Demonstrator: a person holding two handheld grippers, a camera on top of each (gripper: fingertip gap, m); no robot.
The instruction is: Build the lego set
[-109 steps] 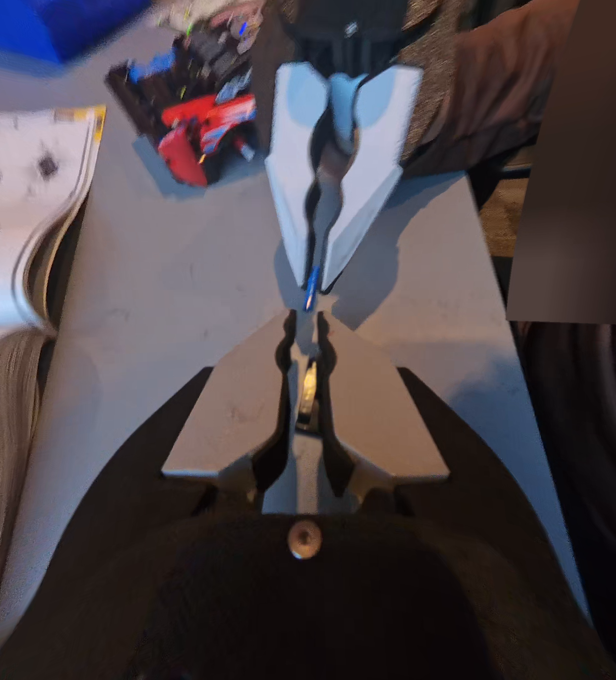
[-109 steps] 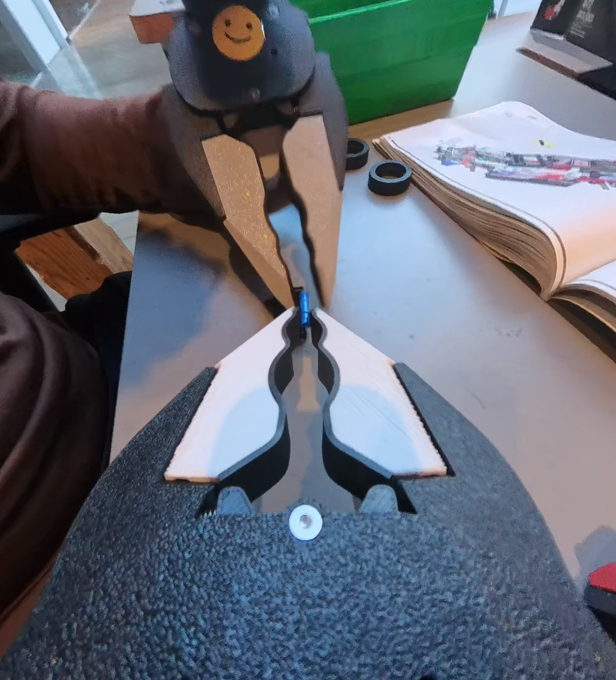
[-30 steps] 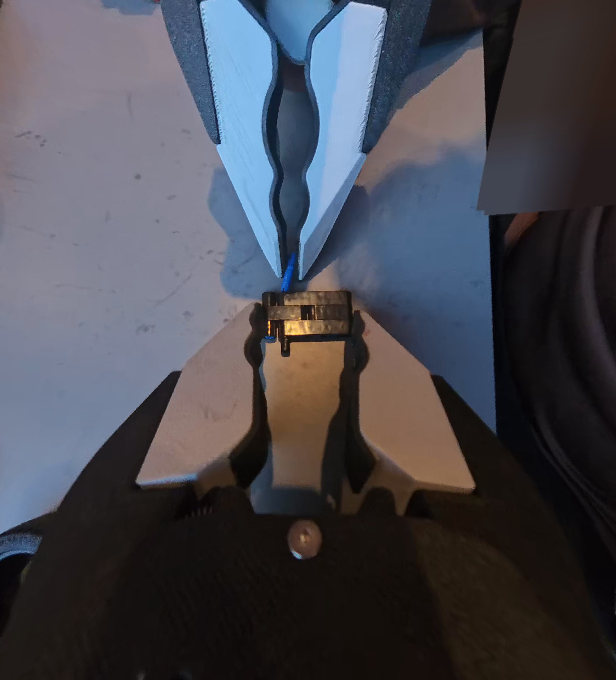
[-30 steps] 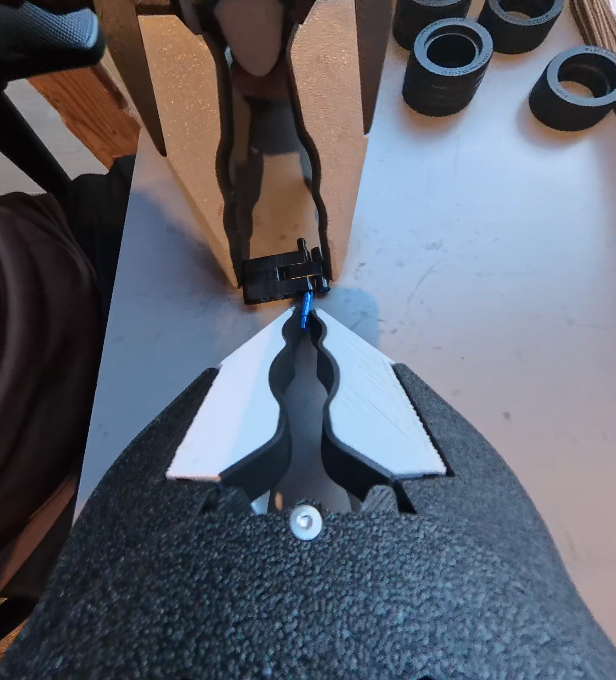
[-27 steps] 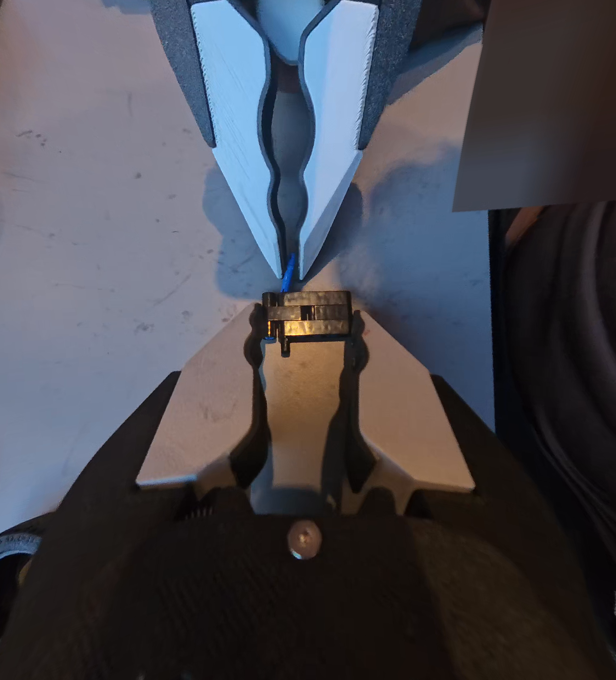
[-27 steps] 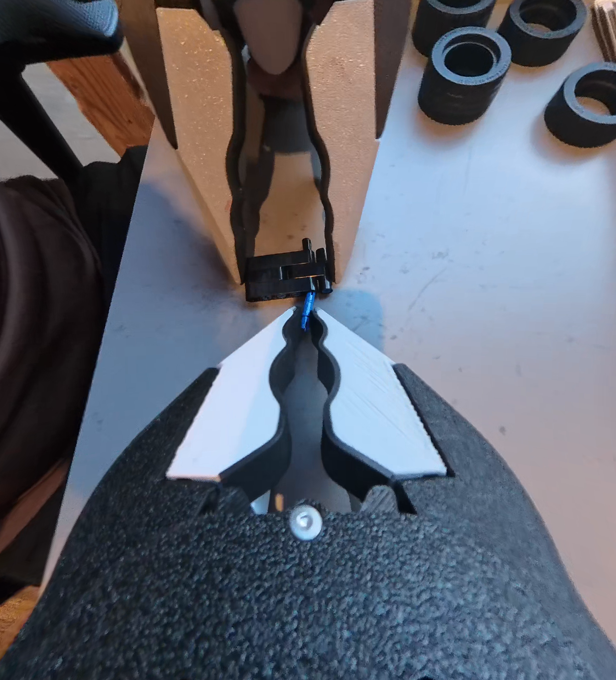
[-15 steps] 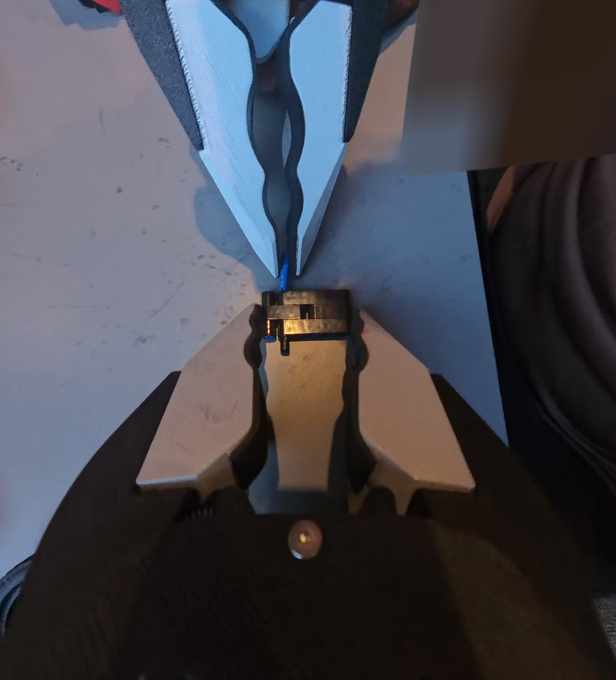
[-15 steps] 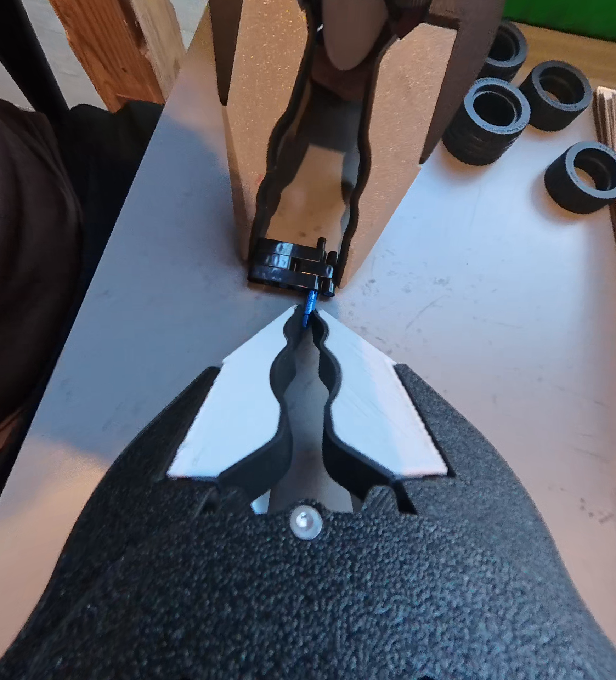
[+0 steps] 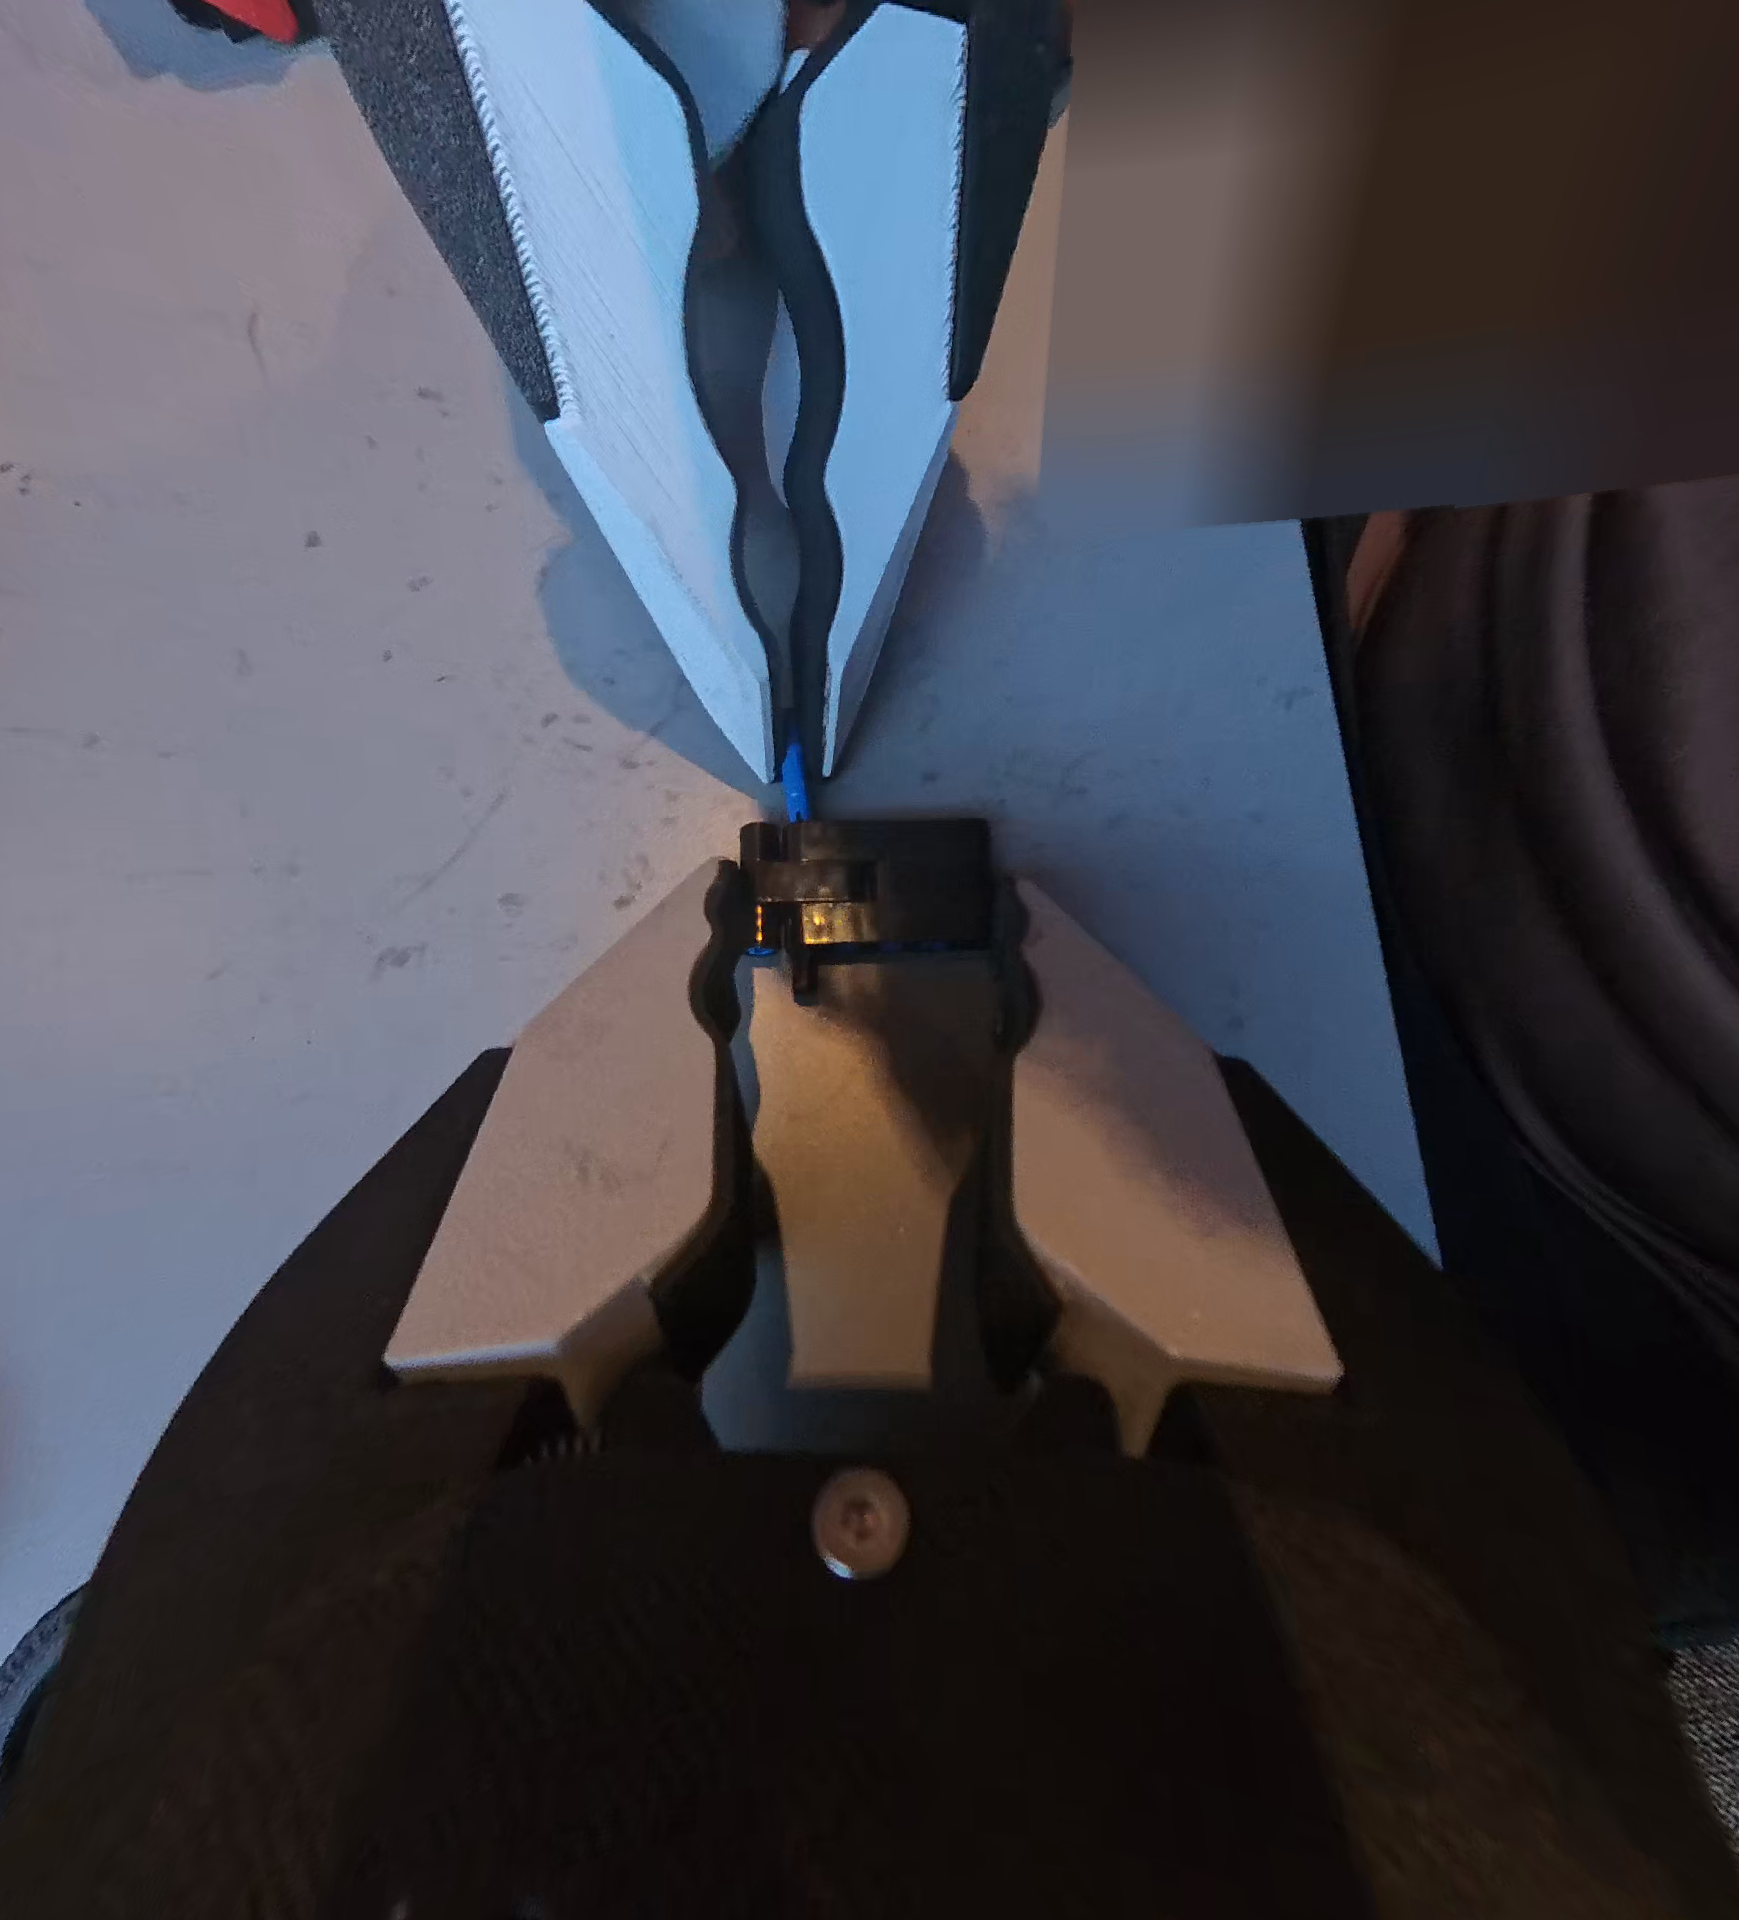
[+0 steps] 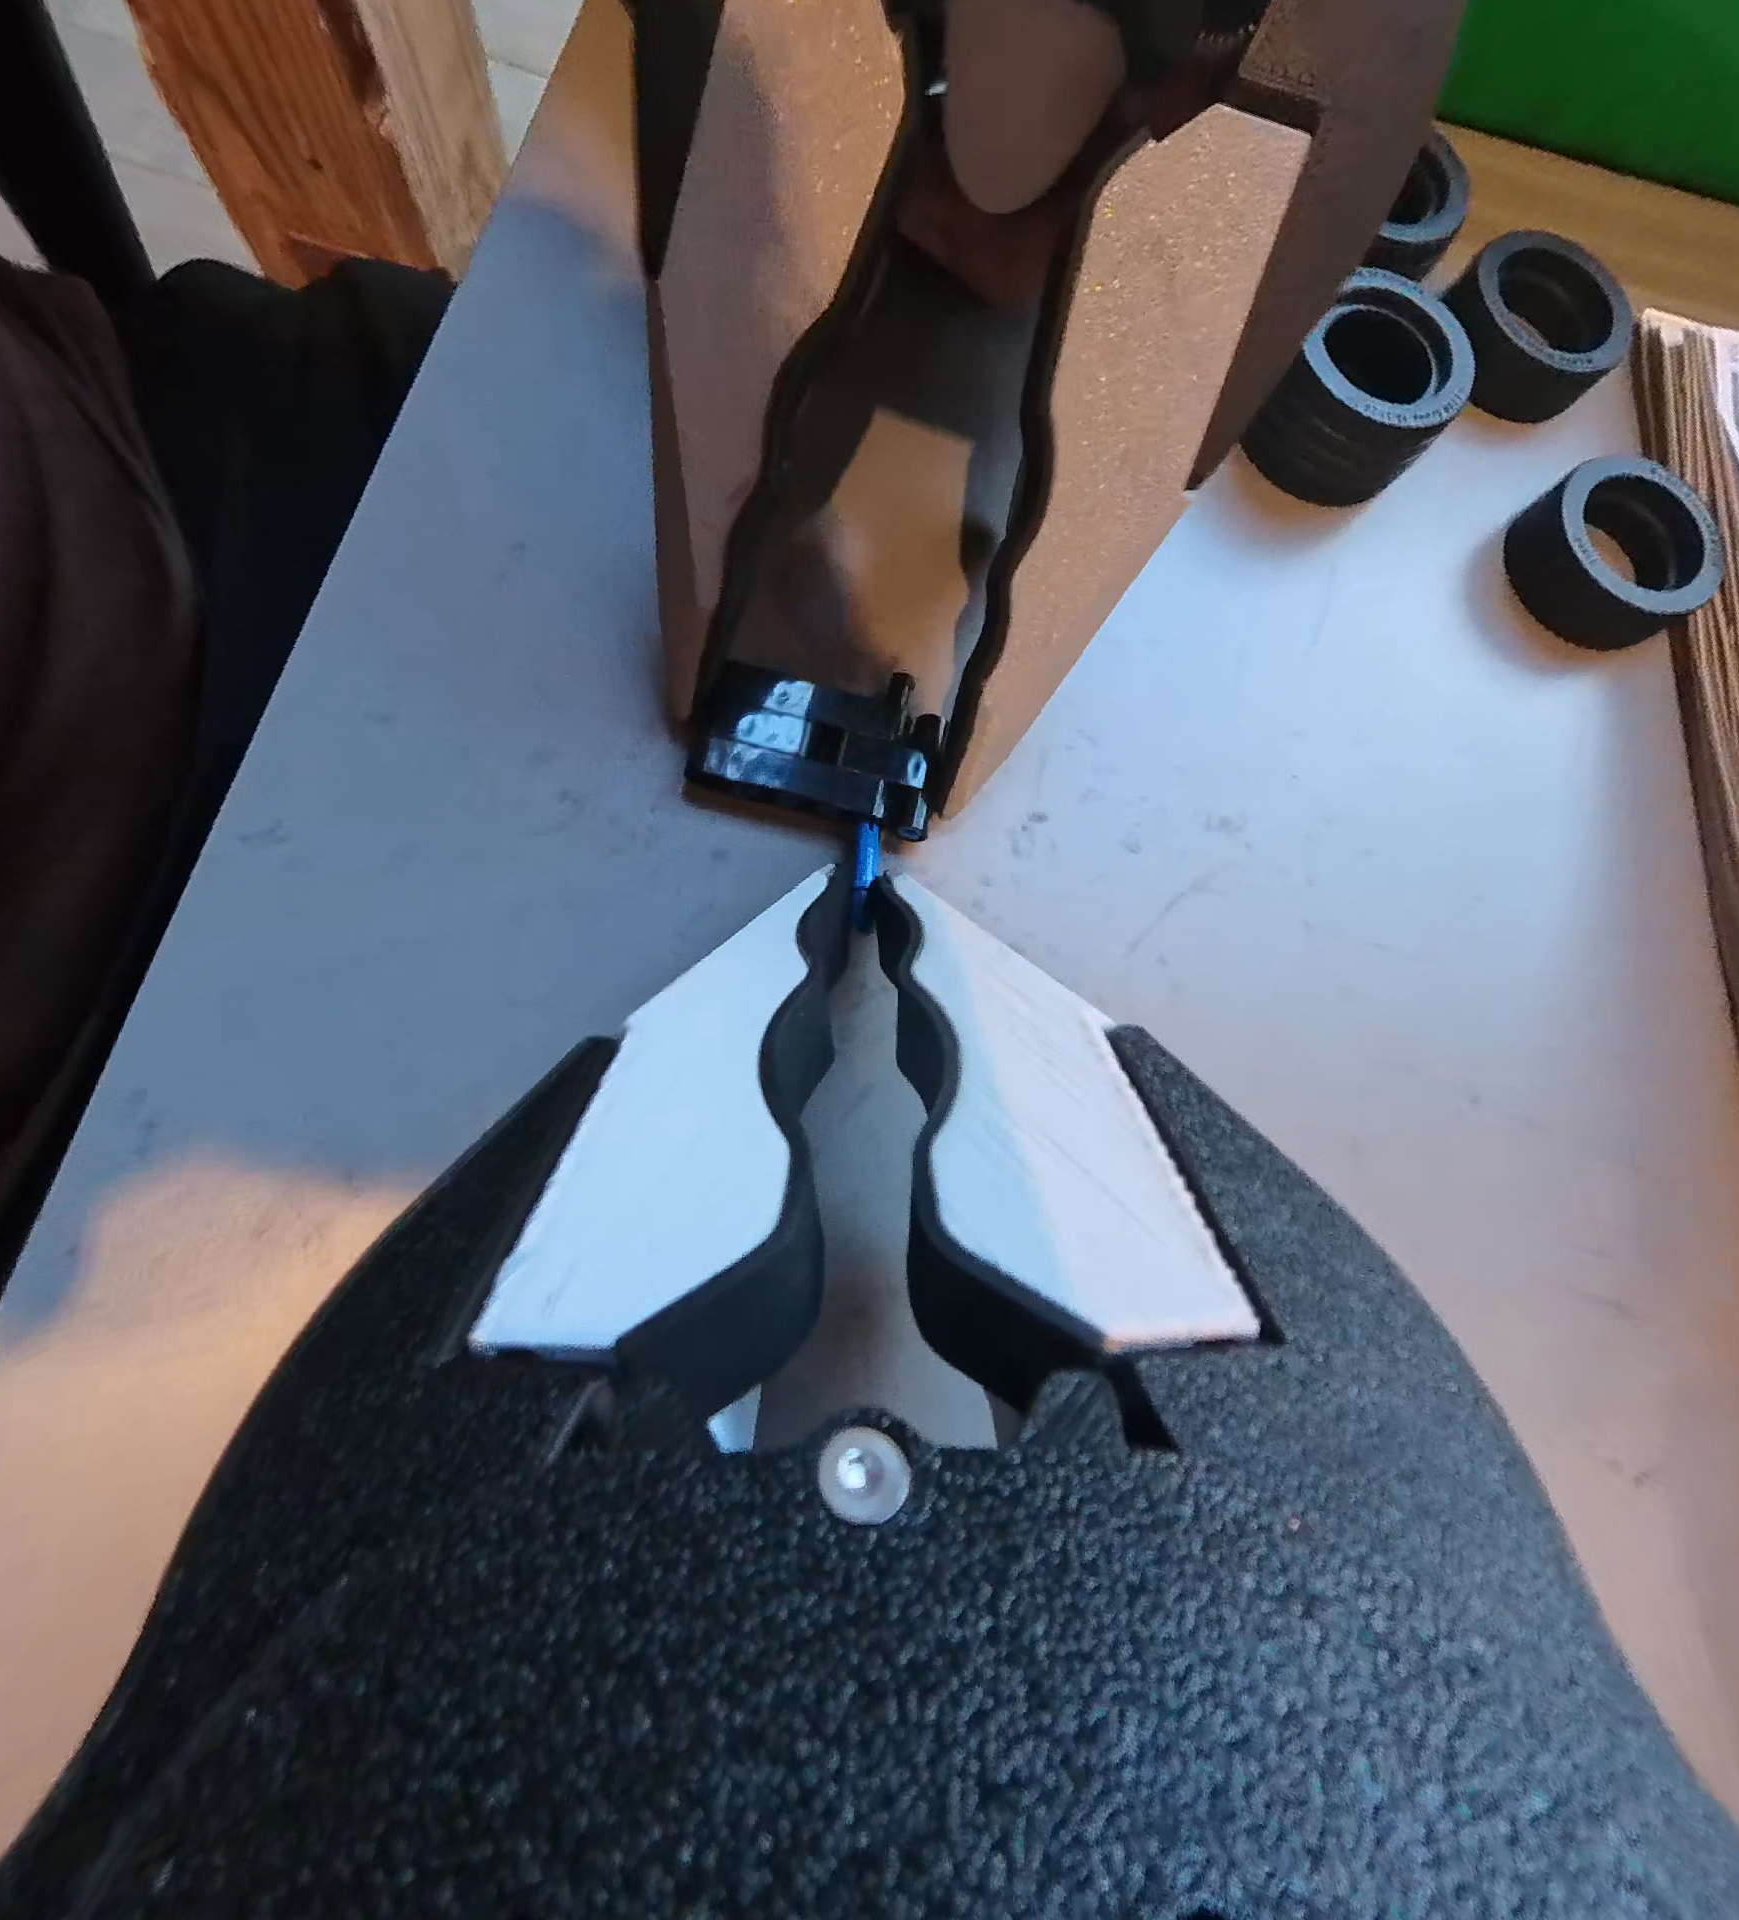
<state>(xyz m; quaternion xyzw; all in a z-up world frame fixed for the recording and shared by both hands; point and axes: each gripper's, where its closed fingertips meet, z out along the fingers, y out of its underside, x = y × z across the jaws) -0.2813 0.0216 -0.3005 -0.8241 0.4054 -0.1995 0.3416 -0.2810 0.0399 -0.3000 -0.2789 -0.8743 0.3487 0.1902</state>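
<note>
Grey table (image 10: 1364, 935), blue pin (image 10: 863, 871) now meeting black piece (image 10: 803, 753) (nearer)

Left wrist view dim, bluish; warm orange patch on table (image 9: 221, 727) between its fingers. Right wrist view brighter daylight, glare on black piece (image 10: 803, 743). Wide-angle bending, soft edges.

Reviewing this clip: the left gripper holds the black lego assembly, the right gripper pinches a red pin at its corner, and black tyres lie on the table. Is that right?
Not quite: the pin pinched in the right gripper is blue, not red, as the right wrist view shows. The rest stands: the left gripper holds the black lego assembly, and black tyres lie on the table.
</note>
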